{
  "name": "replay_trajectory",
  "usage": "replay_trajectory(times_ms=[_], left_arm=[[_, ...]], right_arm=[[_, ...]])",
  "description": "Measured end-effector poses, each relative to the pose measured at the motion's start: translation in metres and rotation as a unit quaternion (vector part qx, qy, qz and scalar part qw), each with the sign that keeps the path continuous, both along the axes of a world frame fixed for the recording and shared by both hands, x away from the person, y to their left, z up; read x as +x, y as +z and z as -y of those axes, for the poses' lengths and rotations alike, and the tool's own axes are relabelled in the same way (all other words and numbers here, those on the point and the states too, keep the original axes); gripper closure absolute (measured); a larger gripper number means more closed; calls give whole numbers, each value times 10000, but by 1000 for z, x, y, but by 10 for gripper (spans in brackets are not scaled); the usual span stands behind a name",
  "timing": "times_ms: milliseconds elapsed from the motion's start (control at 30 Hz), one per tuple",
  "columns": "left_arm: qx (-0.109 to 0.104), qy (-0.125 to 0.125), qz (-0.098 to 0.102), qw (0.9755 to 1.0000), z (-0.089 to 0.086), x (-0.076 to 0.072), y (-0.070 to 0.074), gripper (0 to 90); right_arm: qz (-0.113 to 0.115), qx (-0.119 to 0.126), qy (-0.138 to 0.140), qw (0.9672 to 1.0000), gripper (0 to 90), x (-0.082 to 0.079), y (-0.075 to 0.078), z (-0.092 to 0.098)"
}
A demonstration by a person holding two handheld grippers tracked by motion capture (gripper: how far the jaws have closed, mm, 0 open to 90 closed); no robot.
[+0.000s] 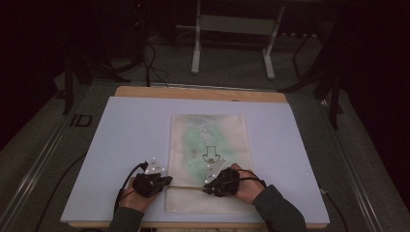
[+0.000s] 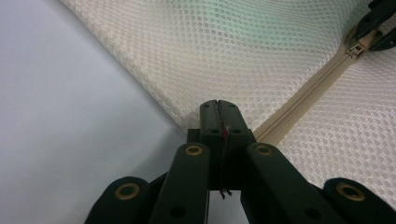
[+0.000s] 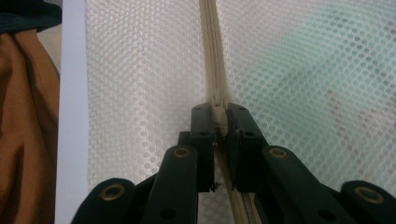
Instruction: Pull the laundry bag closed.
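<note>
On the worktop (image 1: 121,145) lies a cream mesh bag (image 1: 210,145) with something green inside; the left tool (image 2: 218,109) pinches its corner, the right tool (image 3: 219,119) grips its zipper pull (image 3: 218,112).

From my remote station this reads as a lab or recording studio, not a home. I work at a pale board (image 1: 121,159) laid over a wooden tabletop (image 1: 193,93), and it is lit while everything around it sits in darkness. The floor is grey carpet (image 1: 227,67), with black cables (image 1: 150,63) running loose across it. Behind the table I see the white metal legs of a stand or bench (image 1: 196,48), and dark tripod-like legs (image 1: 333,92) at the right. A metal rail (image 1: 38,159) runs along the left side of the table. None of the furniture looks domestic; it all looks like test equipment.
</note>
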State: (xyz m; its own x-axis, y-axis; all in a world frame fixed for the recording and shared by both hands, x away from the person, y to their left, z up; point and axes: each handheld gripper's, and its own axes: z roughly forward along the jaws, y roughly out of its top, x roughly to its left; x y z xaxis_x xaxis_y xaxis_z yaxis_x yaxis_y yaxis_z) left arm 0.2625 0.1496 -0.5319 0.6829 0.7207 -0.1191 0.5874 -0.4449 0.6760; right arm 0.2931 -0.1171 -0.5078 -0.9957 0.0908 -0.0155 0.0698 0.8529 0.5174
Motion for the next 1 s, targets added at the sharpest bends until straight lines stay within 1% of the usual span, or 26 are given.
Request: replay_trajectory(times_ms=[267,467,533,700,1000], left_arm=[[1,-2,0,10000,0,0,0,894],[5,-6,2,10000,0,0,0,894],[8,-5,4,10000,0,0,0,894],[7,-5,7,10000,0,0,0,894],[-10,4,-2,10000,0,0,0,894]], right_arm=[[0,-34,-19,10000,825,0,1,4],[-14,19,-61,10000,825,0,1,9],[-11,-9,-66,10000,825,0,1,10],[-61,17,-106,9999,825,-1,1,14],[-43,31,-103,9999,825,-1,1,16]])
